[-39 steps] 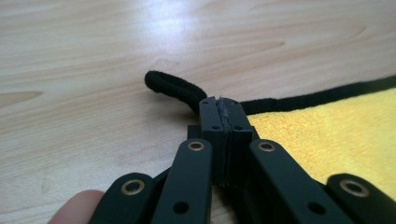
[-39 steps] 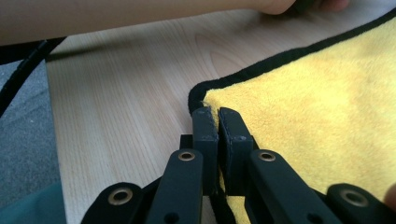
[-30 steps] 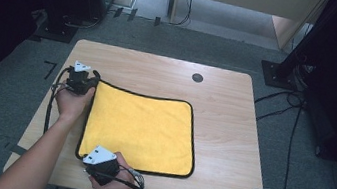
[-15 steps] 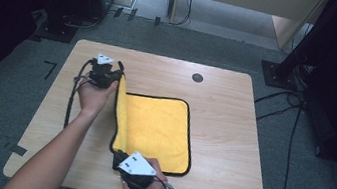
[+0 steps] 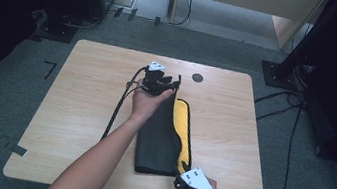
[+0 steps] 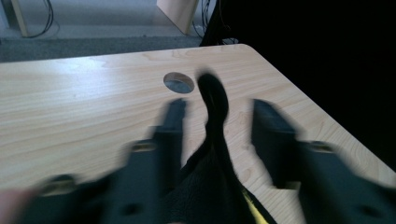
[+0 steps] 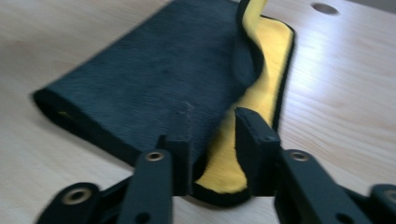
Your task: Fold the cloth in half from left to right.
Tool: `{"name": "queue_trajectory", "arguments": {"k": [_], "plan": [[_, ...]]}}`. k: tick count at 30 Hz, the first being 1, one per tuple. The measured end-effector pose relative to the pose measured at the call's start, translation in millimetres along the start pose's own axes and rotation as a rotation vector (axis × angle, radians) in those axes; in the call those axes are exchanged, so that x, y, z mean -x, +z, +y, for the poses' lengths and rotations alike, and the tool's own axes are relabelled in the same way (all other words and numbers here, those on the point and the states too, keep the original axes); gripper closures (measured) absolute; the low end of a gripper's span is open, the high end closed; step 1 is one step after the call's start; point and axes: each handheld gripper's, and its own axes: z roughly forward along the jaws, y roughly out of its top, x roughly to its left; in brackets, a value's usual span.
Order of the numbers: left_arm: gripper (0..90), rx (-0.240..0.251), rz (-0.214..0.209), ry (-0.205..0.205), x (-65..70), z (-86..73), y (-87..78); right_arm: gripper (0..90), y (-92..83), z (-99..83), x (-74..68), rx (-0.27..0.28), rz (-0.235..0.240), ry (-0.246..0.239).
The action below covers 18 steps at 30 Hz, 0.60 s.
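A cloth [image 5: 160, 138], yellow with a black underside, lies folded lengthwise on the table [image 5: 86, 92]. The black side faces up and a yellow strip [image 5: 183, 127] shows along its right edge. At the cloth's far end is my left gripper [image 5: 167, 81]. Its jaws have just been opening, and a raised black corner [image 6: 212, 93] stands loose between them in the left gripper view, midway between the fingertips [image 6: 218, 109]. My right gripper [image 5: 185, 174] is at the near end. Its jaws [image 7: 212, 135] have also just been opening, and the cloth's near edge [image 7: 224, 186] lies between them, unpressed.
A round cable hole [image 5: 198, 77] sits in the tabletop just beyond the left gripper. Bare wood lies to the left and right of the cloth. Cables and stand bases [image 5: 280, 76] are on the grey floor around the table.
Both hands carried the cloth's left edge over to the right, so the black side is now on top. Both grippers, which were shut on the corners, now stand with their jaws apart.
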Motion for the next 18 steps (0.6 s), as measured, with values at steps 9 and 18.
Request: {"name": "queue_trajectory", "arguments": {"k": [9,18], "plan": [[48.5,-0.18,0.172,0.05,-39.5,-40.4,-14.8,54.7,7.4,12.2,11.0,0.015,-0.071,0.004],[49.6,-0.263,0.287,0.12,-50.5,-79.1,-11.5,56.2,44.4,-3.5,-0.2,-0.15,0.03,-0.069]]}}
